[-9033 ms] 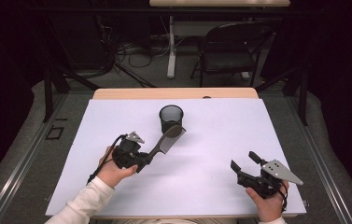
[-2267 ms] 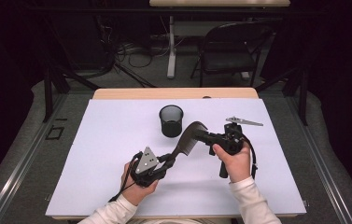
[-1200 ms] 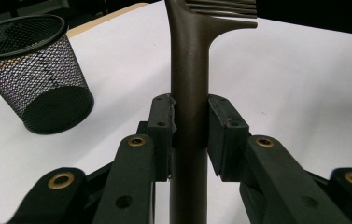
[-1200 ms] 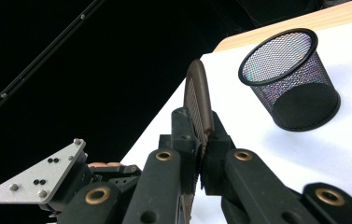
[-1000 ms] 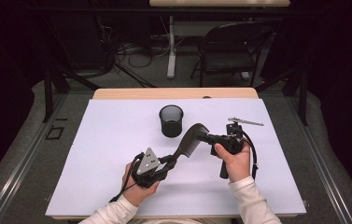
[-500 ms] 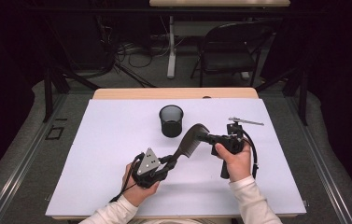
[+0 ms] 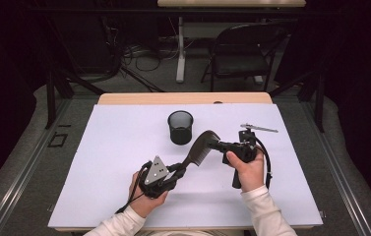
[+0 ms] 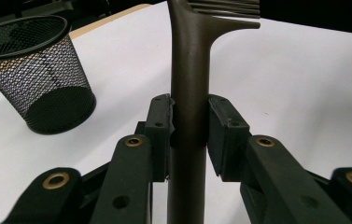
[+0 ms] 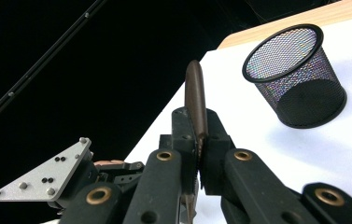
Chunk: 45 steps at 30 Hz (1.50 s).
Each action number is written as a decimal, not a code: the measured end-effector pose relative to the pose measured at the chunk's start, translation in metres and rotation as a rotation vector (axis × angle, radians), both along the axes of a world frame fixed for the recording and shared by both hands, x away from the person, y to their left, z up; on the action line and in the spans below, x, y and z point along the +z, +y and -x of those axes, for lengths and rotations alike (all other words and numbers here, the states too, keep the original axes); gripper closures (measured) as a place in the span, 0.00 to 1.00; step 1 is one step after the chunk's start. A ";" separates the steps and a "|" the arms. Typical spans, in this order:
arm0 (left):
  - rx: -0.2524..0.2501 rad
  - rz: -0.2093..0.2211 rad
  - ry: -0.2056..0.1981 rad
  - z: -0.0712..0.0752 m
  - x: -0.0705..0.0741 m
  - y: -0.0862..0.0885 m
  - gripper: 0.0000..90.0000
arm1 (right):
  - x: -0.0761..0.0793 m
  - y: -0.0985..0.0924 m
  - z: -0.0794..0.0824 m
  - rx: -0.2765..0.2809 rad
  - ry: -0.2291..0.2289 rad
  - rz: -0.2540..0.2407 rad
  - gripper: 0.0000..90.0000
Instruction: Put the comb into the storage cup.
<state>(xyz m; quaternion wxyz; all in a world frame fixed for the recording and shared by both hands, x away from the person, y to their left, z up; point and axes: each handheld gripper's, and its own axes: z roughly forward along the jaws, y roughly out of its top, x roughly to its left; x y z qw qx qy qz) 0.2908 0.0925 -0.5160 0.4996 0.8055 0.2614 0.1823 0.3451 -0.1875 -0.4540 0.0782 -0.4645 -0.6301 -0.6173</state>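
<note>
A dark brown comb (image 7: 201,149) hangs above the white table between both grippers. My left gripper (image 7: 181,170) is shut on its handle; in the left gripper view the pads (image 8: 162,133) press the handle (image 8: 190,70) from both sides, teeth at the top. My right gripper (image 7: 219,145) comes from the right and is shut on the comb's toothed head. The right gripper view has the comb (image 9: 196,100) edge-on, pinched in my right gripper (image 9: 198,140). A black mesh cup (image 7: 180,127) stands upright just beyond the comb.
The white sheet (image 7: 99,162) covers the table, with a wooden edge (image 7: 139,98) at the far side. The mesh cup (image 8: 33,84) (image 9: 295,74) is the one obstacle near the comb. A chair (image 7: 242,49) and table legs stand behind on the floor.
Nine seconds ago the left gripper alone held the comb by the cup, the right gripper apart at the lower right. The right one has since closed on the comb. Nothing moved over the last second.
</note>
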 end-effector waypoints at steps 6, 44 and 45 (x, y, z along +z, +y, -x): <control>0.006 0.003 0.000 0.000 0.000 0.001 0.76 | 0.000 -0.001 0.000 -0.008 -0.004 -0.002 0.97; 0.045 0.053 -0.041 -0.009 0.003 0.009 0.41 | 0.007 -0.017 0.003 -0.096 -0.071 0.021 0.97; 0.049 0.049 -0.041 -0.010 0.003 0.010 0.41 | 0.007 -0.017 0.003 -0.099 -0.071 0.021 0.97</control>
